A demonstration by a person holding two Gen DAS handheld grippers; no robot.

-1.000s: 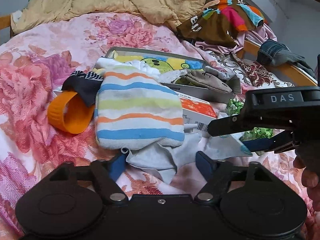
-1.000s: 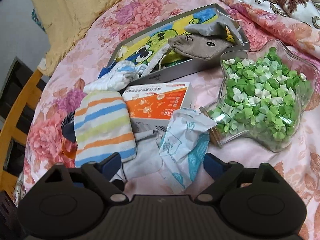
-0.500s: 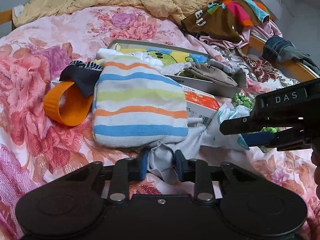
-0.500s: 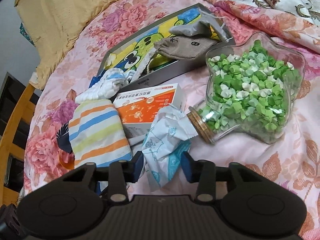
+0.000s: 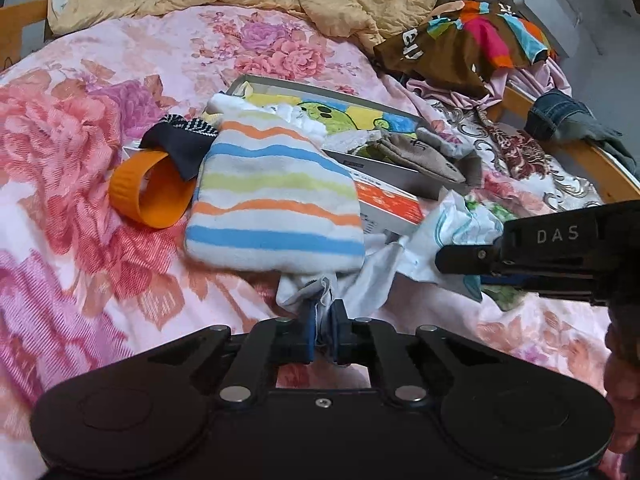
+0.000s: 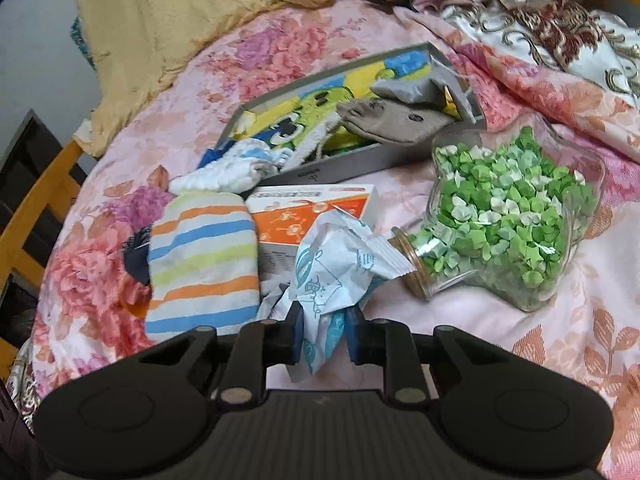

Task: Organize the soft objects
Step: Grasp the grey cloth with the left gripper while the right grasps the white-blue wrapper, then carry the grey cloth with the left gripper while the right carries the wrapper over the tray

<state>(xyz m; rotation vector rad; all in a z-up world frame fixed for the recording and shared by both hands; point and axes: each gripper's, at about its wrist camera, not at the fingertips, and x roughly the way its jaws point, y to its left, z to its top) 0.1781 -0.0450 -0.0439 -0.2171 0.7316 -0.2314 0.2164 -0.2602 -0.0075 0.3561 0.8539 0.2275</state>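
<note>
My left gripper (image 5: 323,334) is shut on the near edge of a pale grey-white cloth (image 5: 360,280) that lies under a striped soft pouch (image 5: 272,200) on the floral bedspread. My right gripper (image 6: 323,334) is shut on a white and blue printed cloth (image 6: 332,264), which also shows in the left wrist view (image 5: 452,232). The right gripper also shows from the side there (image 5: 460,260). The striped pouch (image 6: 204,256) lies just left of it.
A grey tray (image 6: 360,168) holds brownish socks (image 6: 396,120) and a white sock (image 6: 240,168). An orange and white box (image 6: 316,212), a jar of green paper stars (image 6: 508,216), an orange band (image 5: 148,192), a dark cloth (image 5: 184,144) and heaped clothes (image 5: 460,48) lie around.
Both grippers went from open to shut, the left on the grey-white cloth, the right on the printed cloth. Both cloths are now bunched and slightly lifted.
</note>
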